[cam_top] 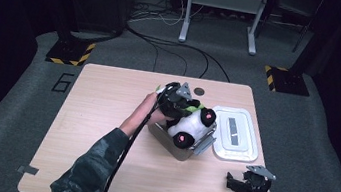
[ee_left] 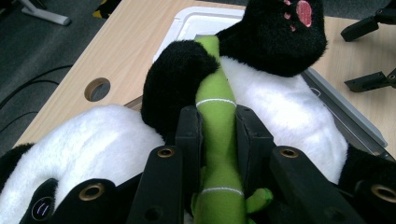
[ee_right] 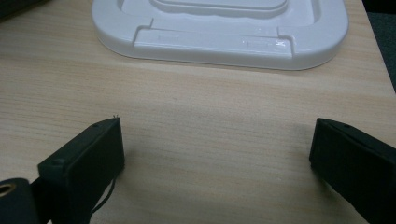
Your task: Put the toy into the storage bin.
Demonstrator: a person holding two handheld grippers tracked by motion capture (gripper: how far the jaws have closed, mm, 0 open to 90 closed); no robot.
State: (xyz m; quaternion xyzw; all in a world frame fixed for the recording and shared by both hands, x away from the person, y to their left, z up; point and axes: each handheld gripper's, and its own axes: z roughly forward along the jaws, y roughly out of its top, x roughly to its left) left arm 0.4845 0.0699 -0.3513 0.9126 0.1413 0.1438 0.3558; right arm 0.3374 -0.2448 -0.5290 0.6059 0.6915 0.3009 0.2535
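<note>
At the left of the high view, my camouflage-sleeved left forearm (cam_top: 98, 161) reaches up across the pale wooden table (cam_top: 100, 116). My left gripper (cam_top: 176, 98) is closed tight on the green stitched plush bamboo stalk (ee_left: 217, 140) that belongs to a black-and-white stuffed panda toy (cam_top: 189, 126). In the left gripper view the stalk runs up between the two black jaws, which pinch it from both sides, with the panda's white body and black limbs just behind.

The panda lies tilted, partly inside and partly above a grey rectangular storage box (cam_top: 179, 145) near the table's middle. One black paw with a pink pad sticks up over the box's far edge. I judge it is being packed into the box, and that it is only part of the way in.

Just right of the box, the box's white plastic lid (cam_top: 235, 134) lies flat on the table, not yet fitted.

Farthest right, near the table's front edge, my right gripper (cam_top: 242, 183) rests low over bare wood. Its jaws stand wide apart and hold nothing.

What seems left: seat the panda fully, let go of the stalk, then put the lid on.
</note>
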